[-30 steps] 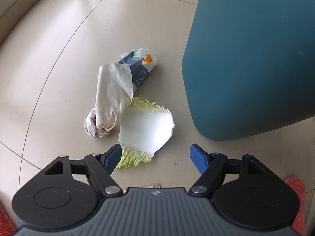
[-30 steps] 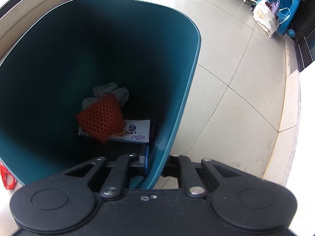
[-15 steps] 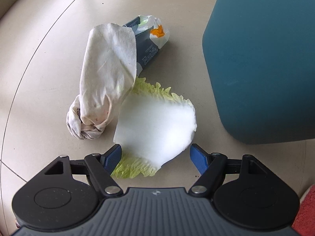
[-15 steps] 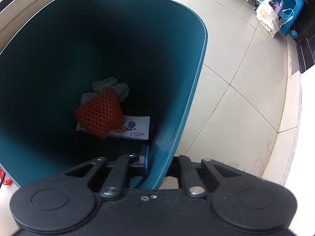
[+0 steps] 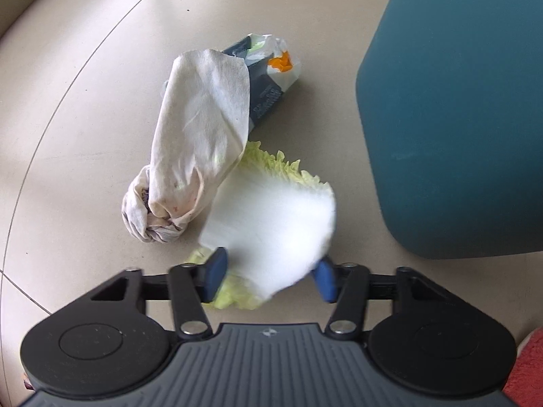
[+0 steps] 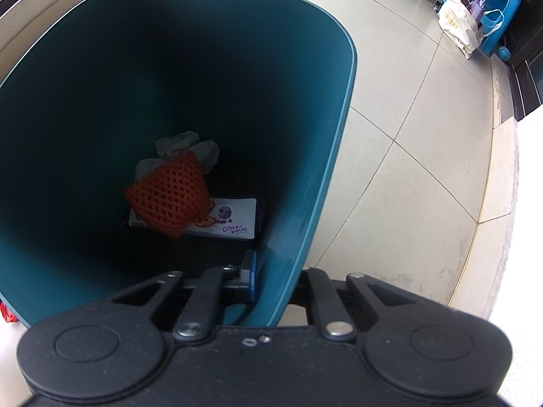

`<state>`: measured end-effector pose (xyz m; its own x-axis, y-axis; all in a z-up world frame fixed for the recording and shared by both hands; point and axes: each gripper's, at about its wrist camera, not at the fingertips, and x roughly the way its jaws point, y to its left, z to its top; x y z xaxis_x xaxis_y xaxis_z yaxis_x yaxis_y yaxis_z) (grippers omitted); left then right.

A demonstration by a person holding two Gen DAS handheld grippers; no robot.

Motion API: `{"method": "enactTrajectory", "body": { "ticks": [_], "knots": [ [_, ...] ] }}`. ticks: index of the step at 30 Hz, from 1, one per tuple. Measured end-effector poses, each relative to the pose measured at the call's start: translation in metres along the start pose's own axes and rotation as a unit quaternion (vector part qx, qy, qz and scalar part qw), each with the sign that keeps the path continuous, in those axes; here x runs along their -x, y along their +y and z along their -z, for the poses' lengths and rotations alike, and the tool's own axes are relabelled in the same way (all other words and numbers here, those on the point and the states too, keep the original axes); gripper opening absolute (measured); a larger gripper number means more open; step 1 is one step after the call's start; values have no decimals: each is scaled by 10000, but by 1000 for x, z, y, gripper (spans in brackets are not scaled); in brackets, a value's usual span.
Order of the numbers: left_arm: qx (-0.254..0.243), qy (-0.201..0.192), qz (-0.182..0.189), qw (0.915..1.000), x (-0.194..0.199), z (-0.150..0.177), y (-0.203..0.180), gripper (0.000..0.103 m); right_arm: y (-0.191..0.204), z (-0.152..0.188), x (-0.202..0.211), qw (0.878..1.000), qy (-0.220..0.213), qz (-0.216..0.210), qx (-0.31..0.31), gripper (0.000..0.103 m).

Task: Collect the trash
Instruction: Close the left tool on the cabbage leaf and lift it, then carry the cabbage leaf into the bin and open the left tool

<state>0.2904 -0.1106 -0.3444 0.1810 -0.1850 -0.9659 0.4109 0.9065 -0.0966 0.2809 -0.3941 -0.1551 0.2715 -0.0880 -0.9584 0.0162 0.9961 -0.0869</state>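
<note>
A pale cabbage leaf (image 5: 271, 210) lies on the tiled floor, its near end between the blue pads of my left gripper (image 5: 269, 276). The jaws are closing, and both pads touch the leaf's edges. A stained, crumpled paper towel (image 5: 200, 142) lies to its left, over a dark snack packet (image 5: 268, 81). The teal bin (image 5: 458, 118) stands at the right. My right gripper (image 6: 271, 278) is shut on the bin's wall (image 6: 349, 78), one pad inside and the other finger hidden outside. In the bin lie an orange foam net (image 6: 169, 196), a printed wrapper (image 6: 234, 224) and crumpled paper (image 6: 183, 142).
A red cloth (image 5: 526, 366) shows at the lower right edge of the left wrist view. Far off on the floor stand a blue stool (image 6: 488, 3) and a white bag (image 6: 458, 23). A raised pale step (image 6: 492, 203) borders the tiles at the right.
My left gripper came down over the cabbage leaf and its jaws narrowed from wide open onto the leaf's edges. The right gripper and bin barely moved.
</note>
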Motion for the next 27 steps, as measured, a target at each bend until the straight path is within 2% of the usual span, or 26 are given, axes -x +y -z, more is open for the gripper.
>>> {"method": "enactTrajectory", "body": {
  "ticks": [2,10,15,18,23,27],
  "knots": [
    [-110,-51,-207,9997,6,0,-8,25,0,0,-1,10000,-15,-11,-1,10],
    [66,-187,-427,9989,37,-4,-11,9,-5,9,4,9999,-114,-58,-23,10],
    [351,-150,-466,9982,64,-8,-9,8,-7,11,9,9998,-153,-69,-68,10],
    [539,-258,-380,9975,84,-7,-5,8,-9,12,11,9998,-168,-76,-111,9],
    [777,-478,-94,9958,133,2,5,8,-11,12,14,9996,-187,-92,-179,9],
    [773,-692,93,9946,175,8,2,8,-13,11,16,9996,-192,-101,-182,9]
  ]
}}
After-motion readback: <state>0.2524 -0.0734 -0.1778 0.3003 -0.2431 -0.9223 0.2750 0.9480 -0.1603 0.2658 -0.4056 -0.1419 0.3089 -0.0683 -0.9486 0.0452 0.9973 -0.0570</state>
